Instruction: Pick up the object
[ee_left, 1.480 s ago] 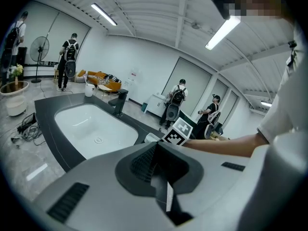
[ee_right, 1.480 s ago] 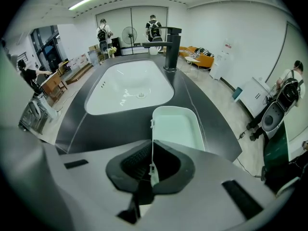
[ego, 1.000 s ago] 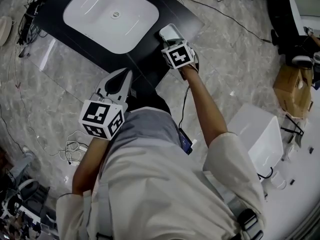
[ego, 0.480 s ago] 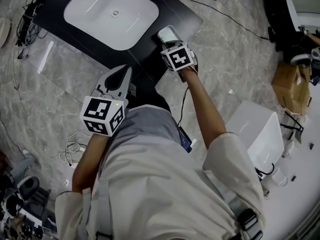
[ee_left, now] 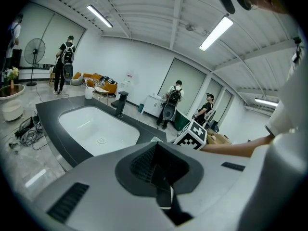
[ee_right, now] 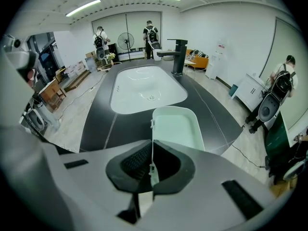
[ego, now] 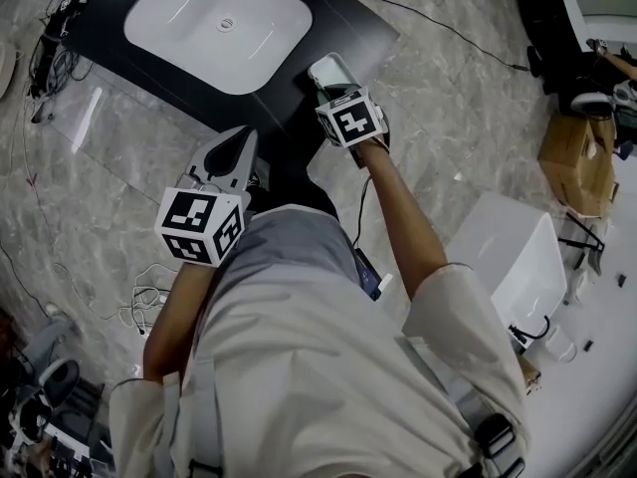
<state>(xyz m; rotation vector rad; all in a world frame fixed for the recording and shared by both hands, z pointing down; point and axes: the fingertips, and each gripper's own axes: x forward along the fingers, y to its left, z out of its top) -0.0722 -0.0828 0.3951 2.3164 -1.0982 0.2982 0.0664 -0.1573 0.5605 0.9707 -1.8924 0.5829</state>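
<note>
Over the near corner of the dark counter (ego: 289, 93), just beside the white basin (ego: 219, 23), the right gripper (ego: 333, 86) has its jaws clamped on the thin side wall of a pale, shallow plastic tray (ego: 331, 66). The tray juts out ahead of the gripper with its inside facing up. From where I stand I cannot tell whether its underside is clear of the counter. It looks light and thin-walled, probably a bit springy and smooth. An edge pinch like this could let it twist or slide, so I would judge a hold deep on that wall, near the tray's middle, to be the safest. The left gripper (ego: 239, 139) hangs back near the person's waist, jaws together with nothing between them.
</note>
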